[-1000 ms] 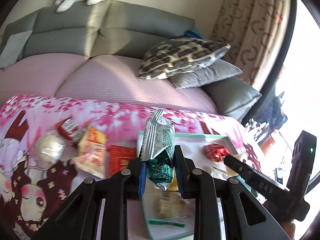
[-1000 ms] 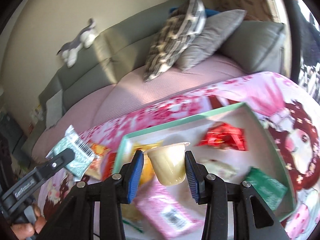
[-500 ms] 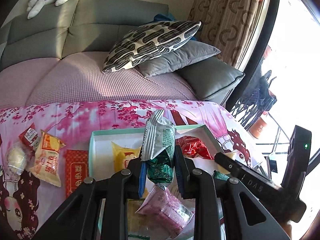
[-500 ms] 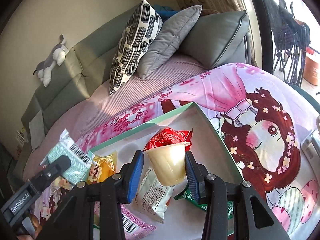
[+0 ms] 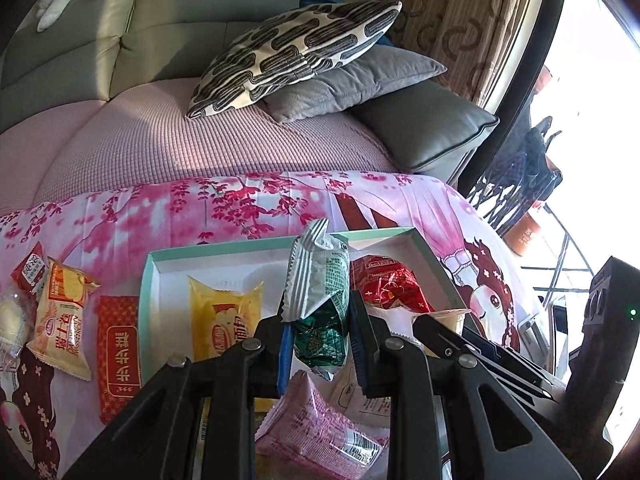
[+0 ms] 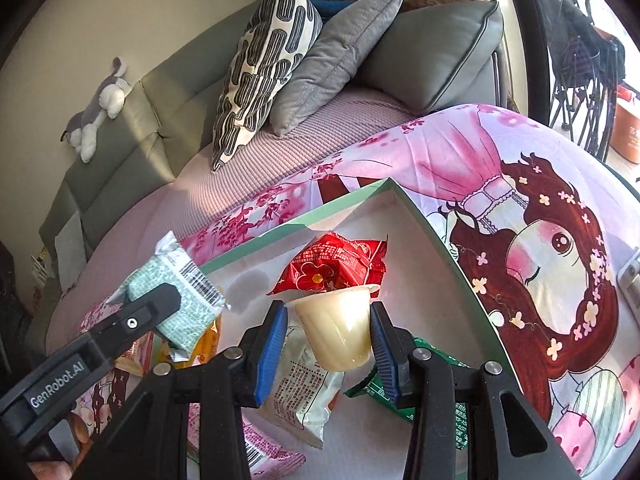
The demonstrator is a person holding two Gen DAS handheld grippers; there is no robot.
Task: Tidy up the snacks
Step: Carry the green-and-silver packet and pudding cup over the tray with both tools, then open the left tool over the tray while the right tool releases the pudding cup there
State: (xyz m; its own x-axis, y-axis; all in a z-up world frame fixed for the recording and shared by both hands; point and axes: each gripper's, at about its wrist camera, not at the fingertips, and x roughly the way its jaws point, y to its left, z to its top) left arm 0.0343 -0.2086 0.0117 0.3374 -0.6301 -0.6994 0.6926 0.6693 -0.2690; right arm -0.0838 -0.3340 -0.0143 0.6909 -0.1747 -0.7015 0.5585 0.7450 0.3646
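Behind the pink cartoon cloth (image 5: 248, 208) stood a grey sofa (image 5: 224, 4) with stacked cushions (image 5: 296, 48). On the cloth lay a mint-rimmed box (image 6: 452, 256), already part filled. The left gripper (image 5: 318, 340) pinched a green-and-white packet (image 5: 320, 292), its long axis upright and its top poking above the jaws. The right gripper (image 6: 328, 332) clamped a pale jelly cup (image 6: 336, 324) by its sides, rim up. Both loads hung over the box, so the floor lay straight below each pair of jaws. A red packet (image 6: 336, 264) sat just beyond the cup, near the far corner, and a yellow packet (image 5: 224, 316) lay left of the left jaws. The right gripper looked nearer the far corner. More snacks (image 5: 60, 312) waited on the cloth, left of the box.
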